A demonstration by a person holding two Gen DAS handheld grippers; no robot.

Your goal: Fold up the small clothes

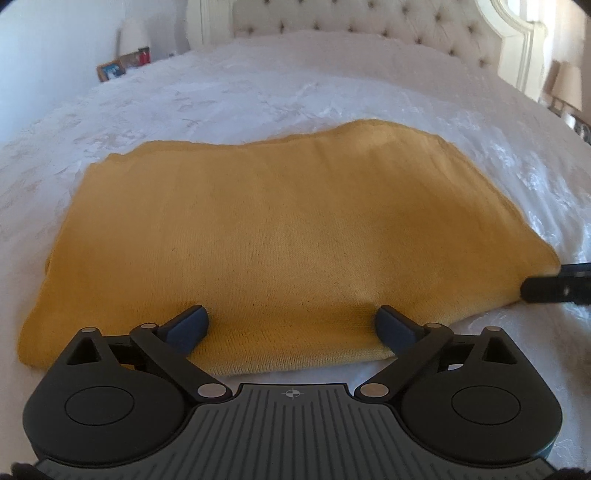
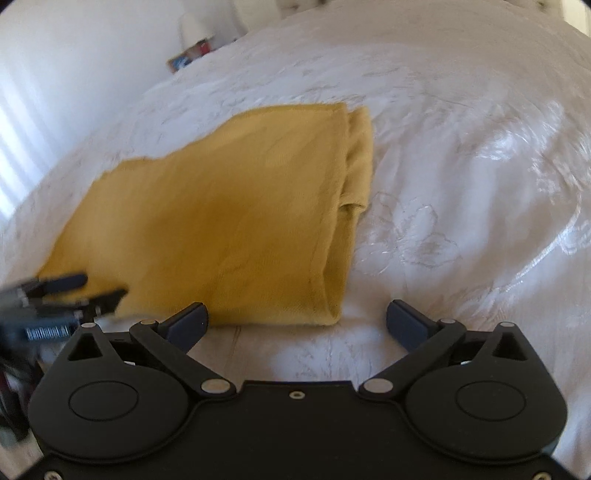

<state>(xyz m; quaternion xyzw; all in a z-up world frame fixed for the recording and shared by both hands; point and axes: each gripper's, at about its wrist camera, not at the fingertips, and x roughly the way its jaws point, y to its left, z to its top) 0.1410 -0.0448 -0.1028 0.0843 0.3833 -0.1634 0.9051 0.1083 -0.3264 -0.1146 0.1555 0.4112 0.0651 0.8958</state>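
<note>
1. White embroidered bedspread (image 1: 258, 96) covers a bed with a tufted headboard (image 1: 351, 18) at 12 o'clock; picture frames (image 1: 122, 64) stand at 11 o'clock in the left wrist view
2. Folded mustard-yellow garment (image 1: 277, 229) lies flat on the bedspread, straight ahead of the left gripper (image 1: 291, 325)
3. Left gripper's fingers (image 1: 188, 326) are spread wide and released, both resting over the garment's near edge, gripping nothing
4. Right gripper (image 2: 295, 321) is likewise spread open and empty; its left finger (image 2: 188, 321) sits at the garment's near edge, its right finger over bare bedspread
5. From the right wrist view the garment (image 2: 229, 221) lies at 11 o'clock, its layered fold edge running toward 12
6. Open bedspread (image 2: 461, 184) stretches from 12 round to 3 o'clock
</note>
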